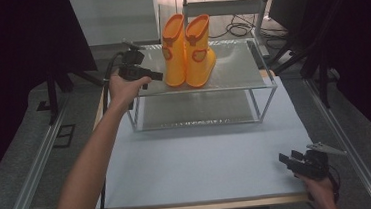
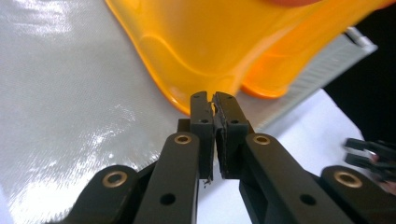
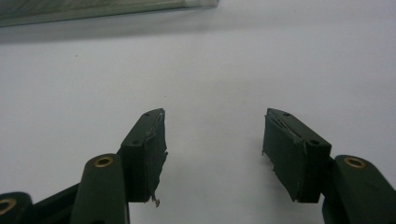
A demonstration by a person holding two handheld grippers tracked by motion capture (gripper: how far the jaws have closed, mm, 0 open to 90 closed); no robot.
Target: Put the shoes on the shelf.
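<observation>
Two orange rubber boots [image 1: 188,51] stand upright, side by side, on the top shelf of a metal-framed rack [image 1: 267,80]. Left gripper [image 1: 157,76], clenched and empty, sits just beside them. Right gripper [image 1: 284,158] rests released over the pale blue tabletop [image 1: 203,163], kept clear.

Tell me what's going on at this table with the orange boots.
A person works with a two-jaw gripper in each hand. The left gripper is up at the top shelf of a metal-framed rack, jaws shut with nothing between them, its tips right by the base of a pair of glossy orange rubber boots standing upright on that shelf. Whether the tips touch the boots is unclear. The right gripper rests low over the pale blue table, jaws open and empty.
</observation>
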